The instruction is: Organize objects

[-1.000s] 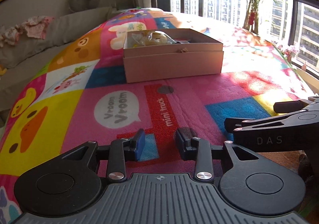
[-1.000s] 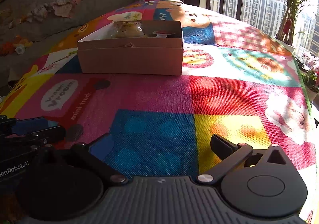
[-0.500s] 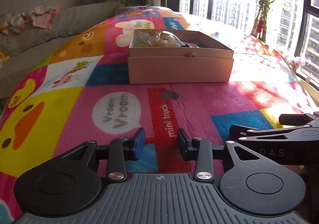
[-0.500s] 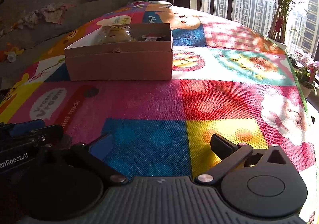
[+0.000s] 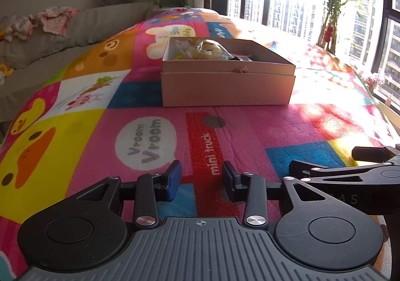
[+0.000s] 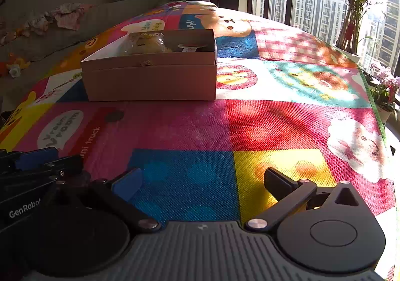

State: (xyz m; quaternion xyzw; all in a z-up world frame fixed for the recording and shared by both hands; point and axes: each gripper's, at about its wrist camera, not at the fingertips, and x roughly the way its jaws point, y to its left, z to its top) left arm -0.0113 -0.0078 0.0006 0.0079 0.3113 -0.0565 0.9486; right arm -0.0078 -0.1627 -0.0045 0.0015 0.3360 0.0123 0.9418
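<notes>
Closer now, both views have edged toward the open pink cardboard box (image 5: 227, 86), which sits bigger than a second ago at 12 o'clock on the colourful cartoon play mat (image 5: 75, 131). Left gripper (image 5: 201, 178) hangs low over the mat, fingers parted with nothing between them. Right gripper (image 6: 202, 181) is spread wide and empty, box at 11 o'clock. A clear-wrapped yellow bun (image 5: 205, 50) rests inside the box.

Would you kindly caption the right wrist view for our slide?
Open right gripper hovers above the cartoon play mat, facing an open cardboard box of packaged snacks.
</notes>
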